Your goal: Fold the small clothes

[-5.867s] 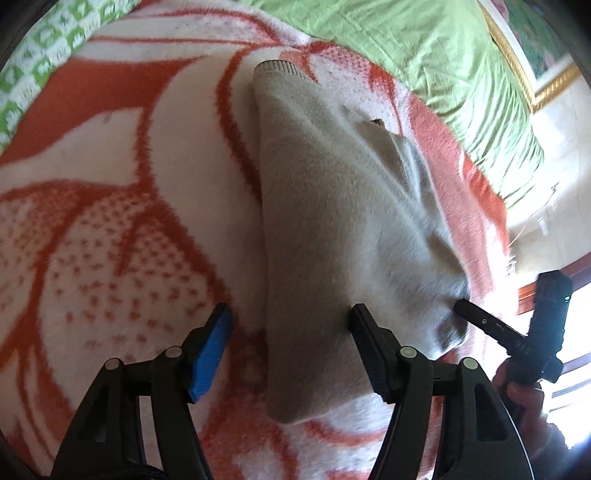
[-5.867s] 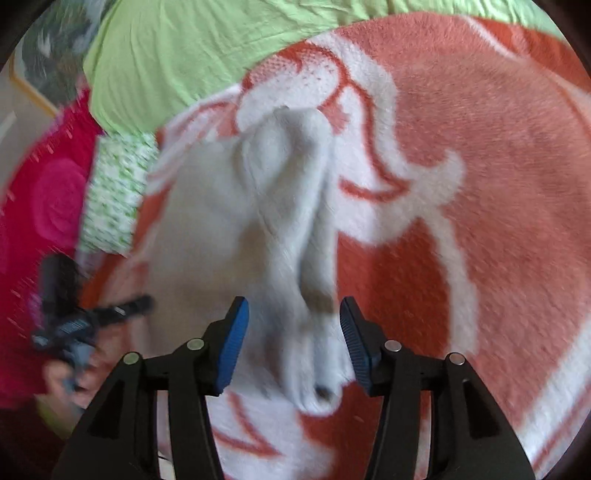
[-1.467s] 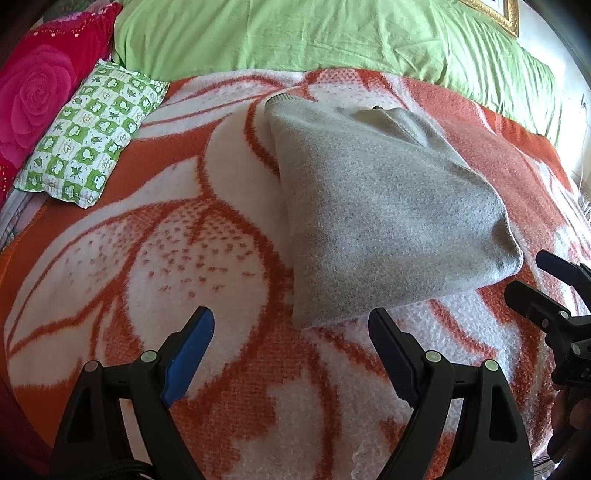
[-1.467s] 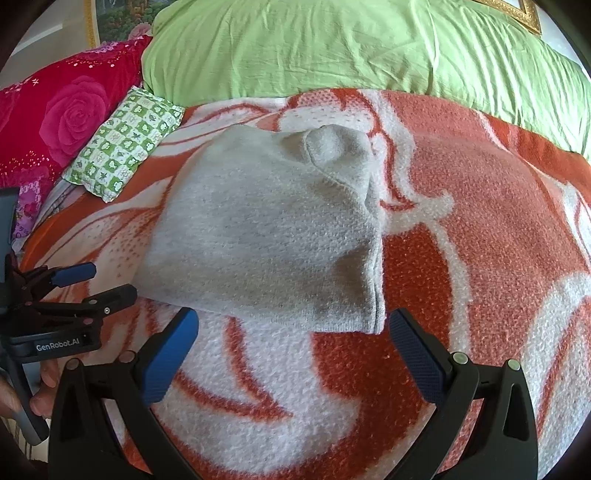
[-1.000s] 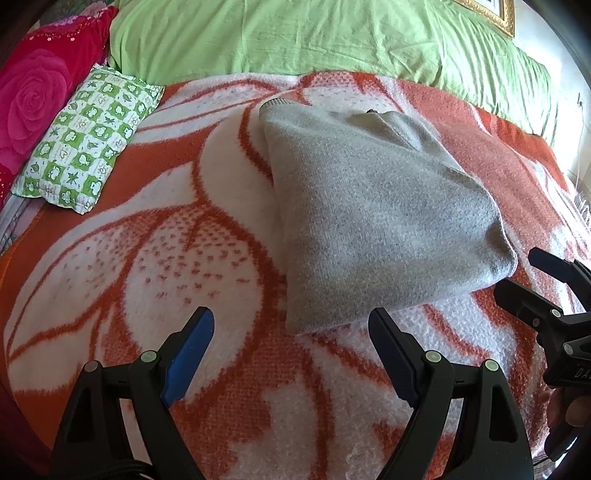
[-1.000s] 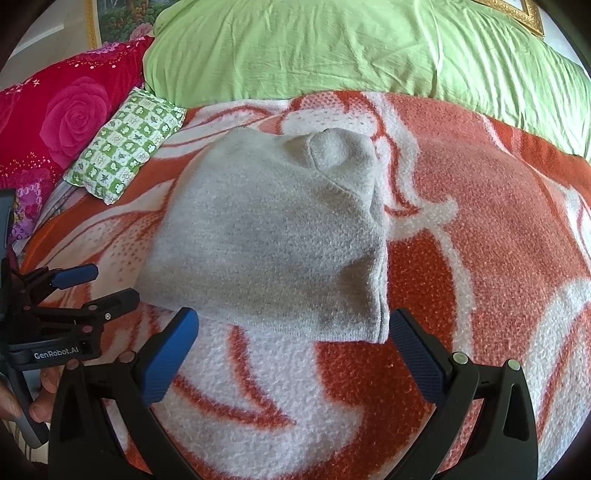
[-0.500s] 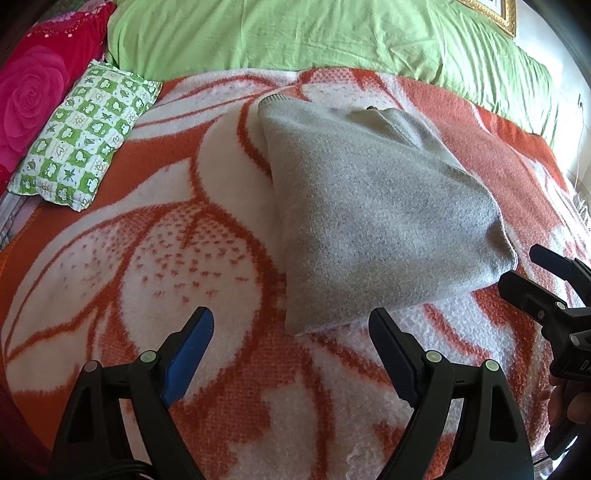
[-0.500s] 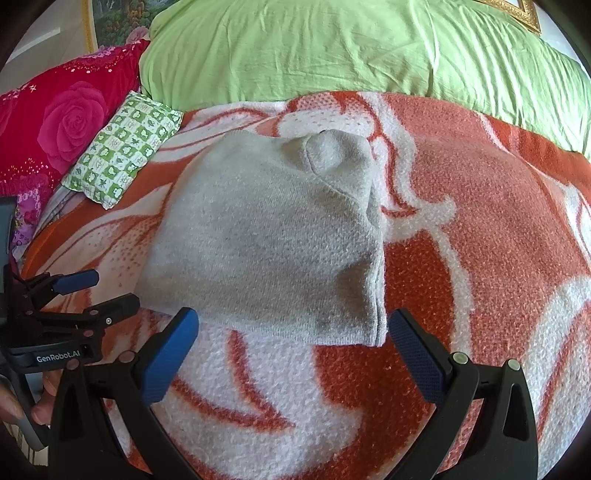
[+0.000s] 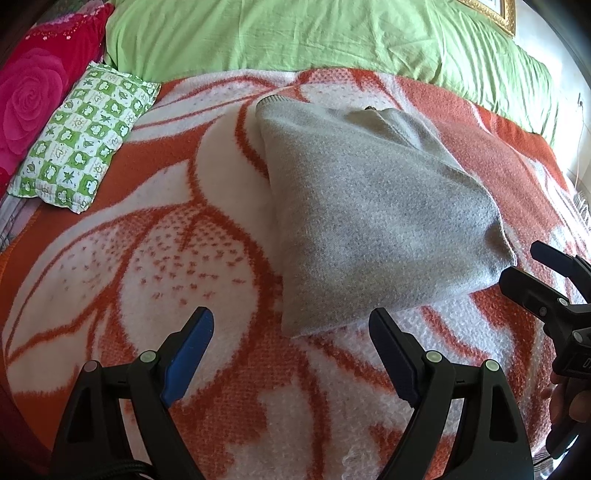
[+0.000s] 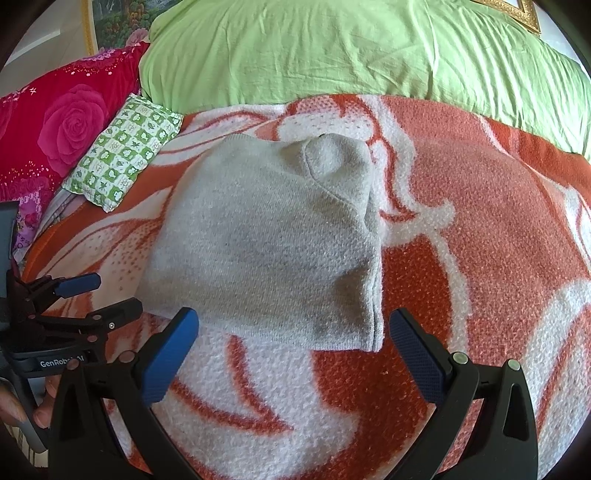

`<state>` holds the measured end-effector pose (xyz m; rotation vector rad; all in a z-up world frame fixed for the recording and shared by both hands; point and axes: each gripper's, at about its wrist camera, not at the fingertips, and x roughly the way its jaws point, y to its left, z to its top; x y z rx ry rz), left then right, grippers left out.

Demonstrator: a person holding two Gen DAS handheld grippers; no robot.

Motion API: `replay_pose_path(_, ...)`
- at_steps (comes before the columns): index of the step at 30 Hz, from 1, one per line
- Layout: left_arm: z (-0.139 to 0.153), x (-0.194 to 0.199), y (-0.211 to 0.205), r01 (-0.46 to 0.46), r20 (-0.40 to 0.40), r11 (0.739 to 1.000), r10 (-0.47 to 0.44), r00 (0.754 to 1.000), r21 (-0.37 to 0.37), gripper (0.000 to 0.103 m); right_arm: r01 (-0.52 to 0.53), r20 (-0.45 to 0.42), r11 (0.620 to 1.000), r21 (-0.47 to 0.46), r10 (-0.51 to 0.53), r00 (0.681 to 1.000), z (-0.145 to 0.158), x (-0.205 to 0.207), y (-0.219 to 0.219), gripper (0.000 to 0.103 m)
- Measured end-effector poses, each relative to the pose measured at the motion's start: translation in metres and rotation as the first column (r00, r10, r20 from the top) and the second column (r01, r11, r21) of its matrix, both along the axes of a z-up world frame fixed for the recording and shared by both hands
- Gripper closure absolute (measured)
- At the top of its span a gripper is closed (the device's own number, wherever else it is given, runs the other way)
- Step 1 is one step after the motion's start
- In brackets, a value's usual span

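A grey knitted garment [image 9: 373, 218] [image 10: 269, 251] lies folded into a compact rectangle on the orange-and-white blanket [image 9: 129, 266] [image 10: 480, 229]. My left gripper [image 9: 291, 332] is open, hovering just short of the garment's near left corner with nothing between its fingers. My right gripper [image 10: 291, 334] is open too, its fingers straddling the near edge of the fold without touching it. In the left wrist view the right gripper [image 9: 535, 273] shows at the right edge; in the right wrist view the left gripper [image 10: 107, 295] shows at the left, held by a hand.
A green checked small pillow [image 9: 85, 136] [image 10: 125, 147] lies at the blanket's left. A pink rose cushion [image 9: 33, 99] [image 10: 59, 125] sits beyond it. A light green sheet [image 9: 314, 33] [image 10: 351, 48] covers the far end of the bed.
About six seconds ago both grippers were close over the garment, working it. Both have since pulled back and opened wide; over the last second the garment lies still and the views barely shift.
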<state>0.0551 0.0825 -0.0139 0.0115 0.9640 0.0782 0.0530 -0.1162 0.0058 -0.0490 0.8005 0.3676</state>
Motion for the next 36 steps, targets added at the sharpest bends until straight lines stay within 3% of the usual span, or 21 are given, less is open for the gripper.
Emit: replay_pose_path(36, 0.005, 0.005, -0.010, 0.015, -0.001, 1.000, -0.015, 1.000, 0.001, 0.016, -0.003, 0.012, 1.000, 0.015, 0.003, 1.000, 0.008, 0.001, -0.006, 0.000)
